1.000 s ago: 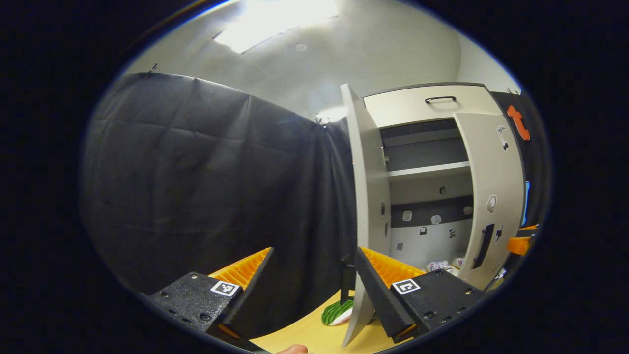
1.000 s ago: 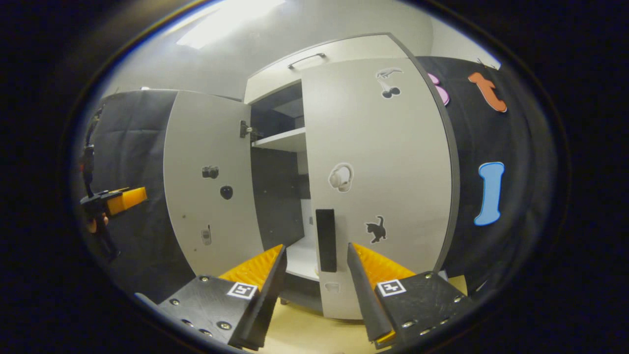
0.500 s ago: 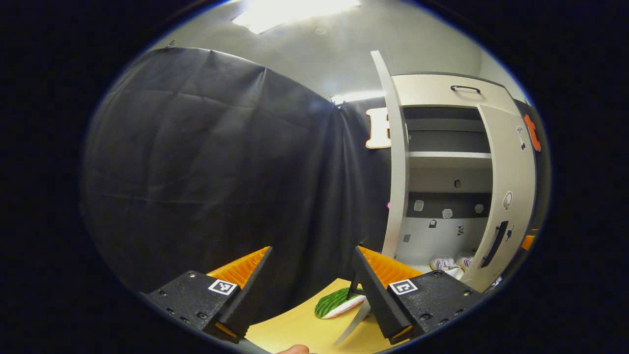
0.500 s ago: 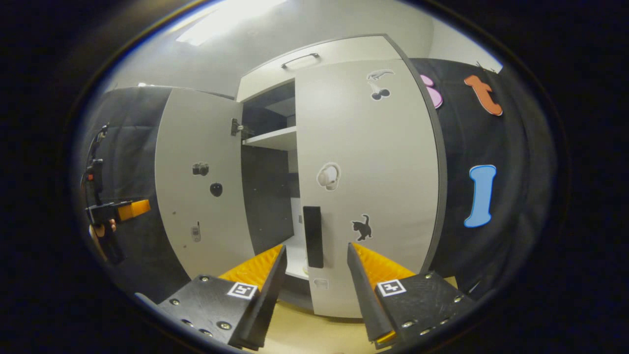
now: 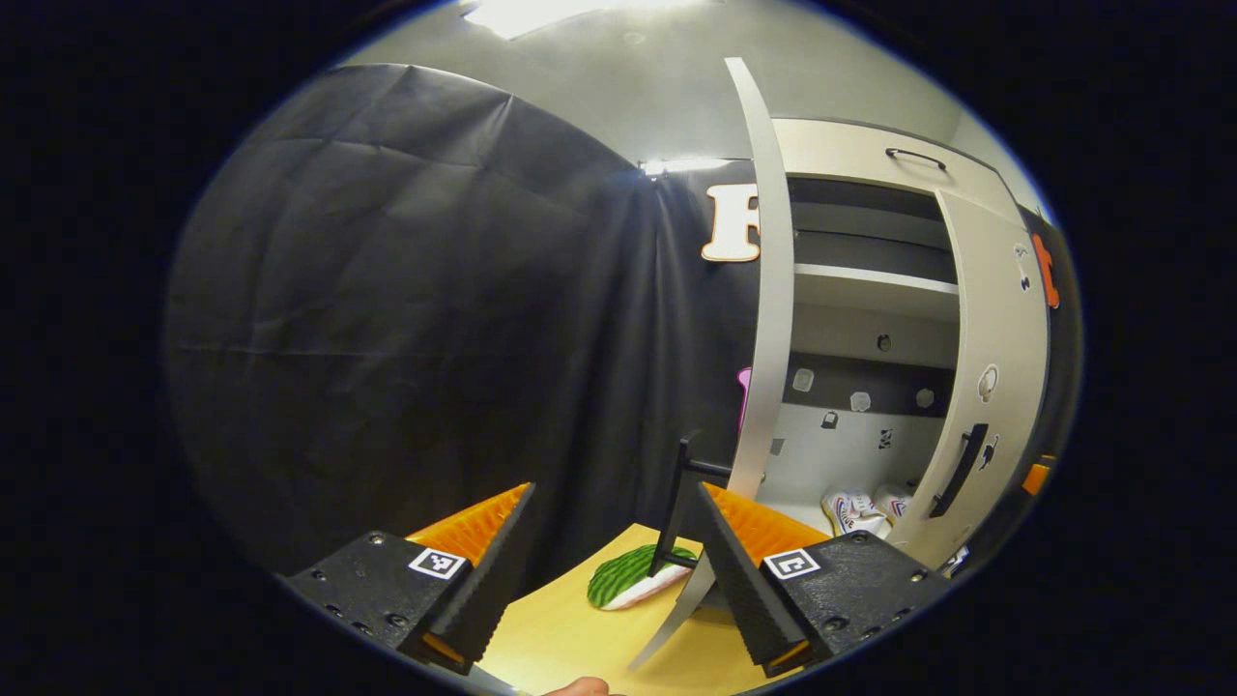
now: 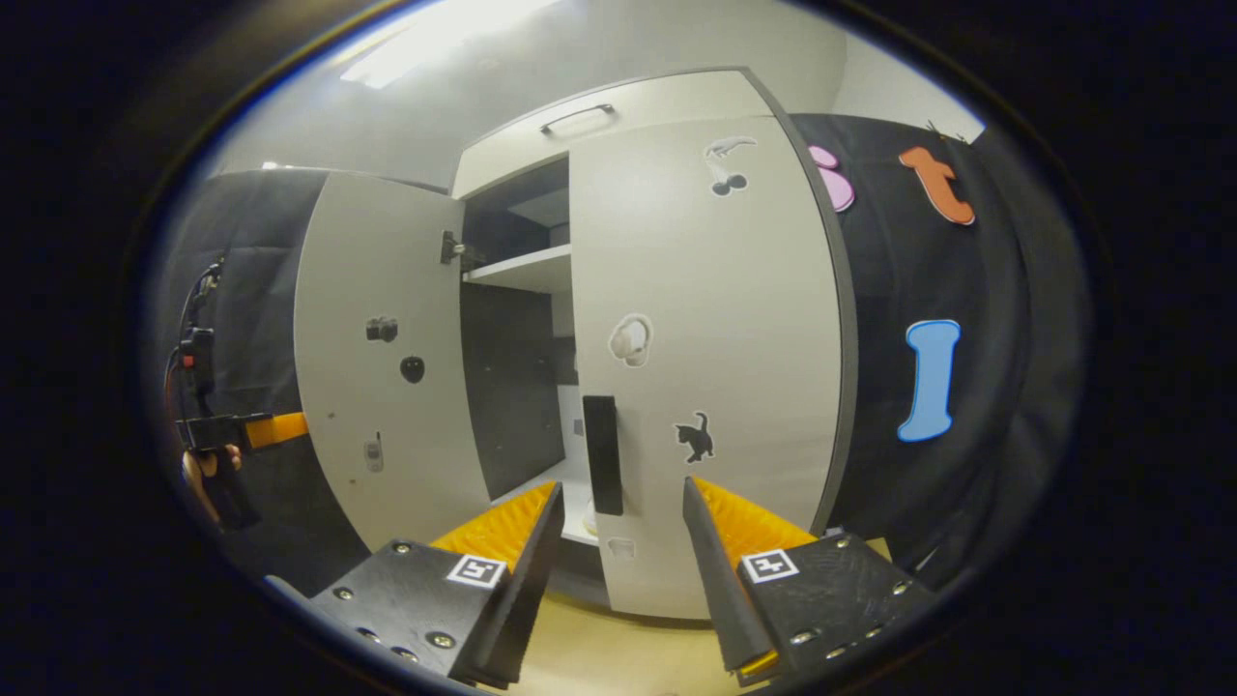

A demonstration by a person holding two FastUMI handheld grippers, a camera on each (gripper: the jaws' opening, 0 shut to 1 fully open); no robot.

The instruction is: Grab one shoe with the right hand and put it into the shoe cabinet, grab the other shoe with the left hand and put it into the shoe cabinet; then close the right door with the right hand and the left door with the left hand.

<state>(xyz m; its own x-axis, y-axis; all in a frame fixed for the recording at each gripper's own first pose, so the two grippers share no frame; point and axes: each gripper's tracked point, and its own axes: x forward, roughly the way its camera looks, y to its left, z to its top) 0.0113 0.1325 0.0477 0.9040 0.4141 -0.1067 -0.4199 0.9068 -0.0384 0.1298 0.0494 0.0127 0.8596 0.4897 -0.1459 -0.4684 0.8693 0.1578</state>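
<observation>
Hovering open-fingered, right hand-held gripper (image 6: 614, 512) faces the right door (image 6: 710, 358).

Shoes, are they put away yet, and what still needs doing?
Done: both shoes sit on the bottom shelf inside the cabinet. In hand: the right door is almost shut, with the open right gripper near its handle. Left: the left door stands wide open; the open left gripper holds nothing and has yet to push it closed.
</observation>
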